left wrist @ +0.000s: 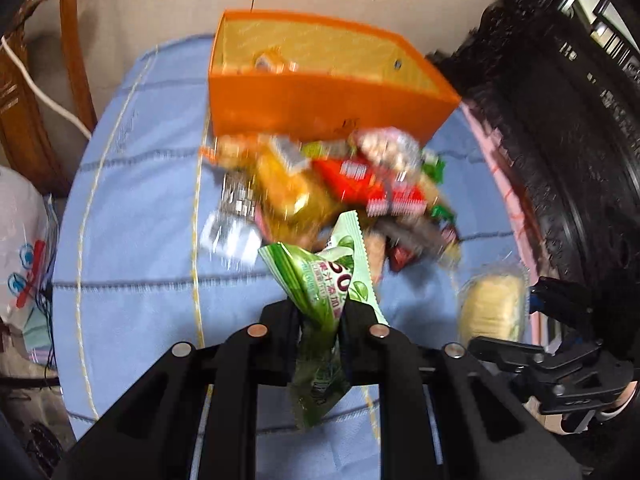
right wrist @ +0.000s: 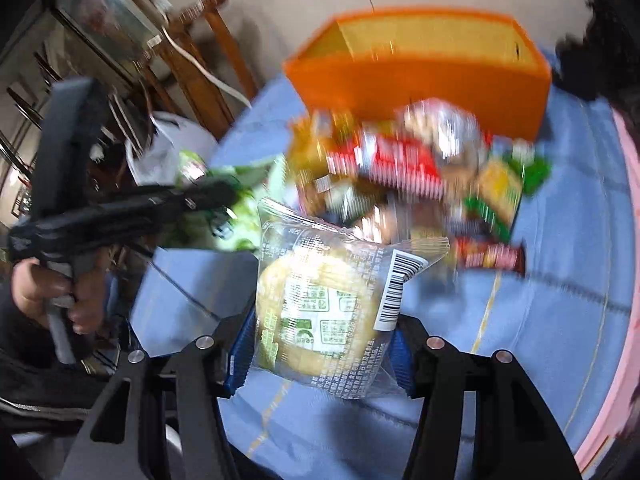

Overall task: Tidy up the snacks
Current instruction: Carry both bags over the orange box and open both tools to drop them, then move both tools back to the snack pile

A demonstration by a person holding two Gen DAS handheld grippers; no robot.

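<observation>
My left gripper is shut on a green snack packet, pinched at its middle and lifted above the blue cloth. Clamped between the blue pads of my right gripper is a clear-wrapped yellow cake, which also shows low at the right in the left wrist view. A blurred pile of snacks lies in front of an orange box. Inside the box a few small snacks are visible.
A wooden chair and a white plastic bag stand left of the table. Dark carved furniture borders the right side. A person's hand holds the left gripper's handle. A pink edge rims the cloth.
</observation>
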